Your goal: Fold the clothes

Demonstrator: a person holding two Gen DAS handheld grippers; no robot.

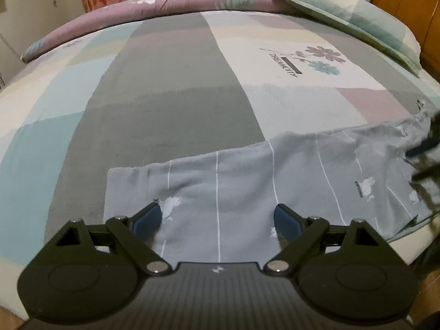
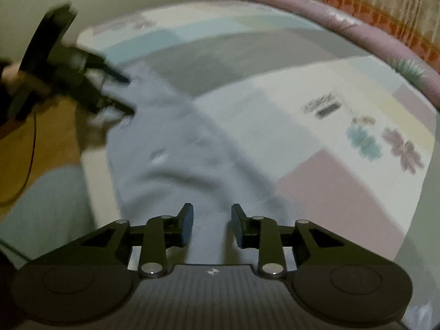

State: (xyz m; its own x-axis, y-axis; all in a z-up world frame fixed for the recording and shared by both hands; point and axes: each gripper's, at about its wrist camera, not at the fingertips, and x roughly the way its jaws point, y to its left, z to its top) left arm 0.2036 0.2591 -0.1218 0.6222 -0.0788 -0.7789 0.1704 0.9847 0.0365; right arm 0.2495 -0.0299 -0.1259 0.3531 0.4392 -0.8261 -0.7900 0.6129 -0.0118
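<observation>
Garment [image 1: 247,189] first: a grey-blue piece with thin white stripes and small white animal prints, and we see it lying flat along the near edge of the bed [image 1: 170,88], stretched from the left gripper toward the right side of the mattress. Starting at the left, our left gripper [image 1: 217,216] sits low over the cloth's left end with its 2 blue-padded fingers [image 1: 147,218] spread wide. The cloth runs between them, and nothing is pinched; from this angle we cannot tell whether the tips actually press on the fabric. In the right wrist view the same left gripper [image 2: 121,93] shows blurred at the far end of the garment [image 2: 176,148], fingers parted, a hand [image 2: 11,77] behind it.

Moving right, the cloth rumples near the bed's edge, and there our right gripper [image 2: 211,221] hovers over it, jaws released to a moderate gap with fabric showing between the pads and nothing gripped. In the left wrist view it is only a dark smear [image 1: 426,159] at the frame's right edge.

Beyond the garment, the patchwork sheet carries a flower print [image 1: 319,57]; a mauve quilt [image 1: 154,8] lines the far side, a checked pillow [image 1: 357,19] the far right.
</observation>
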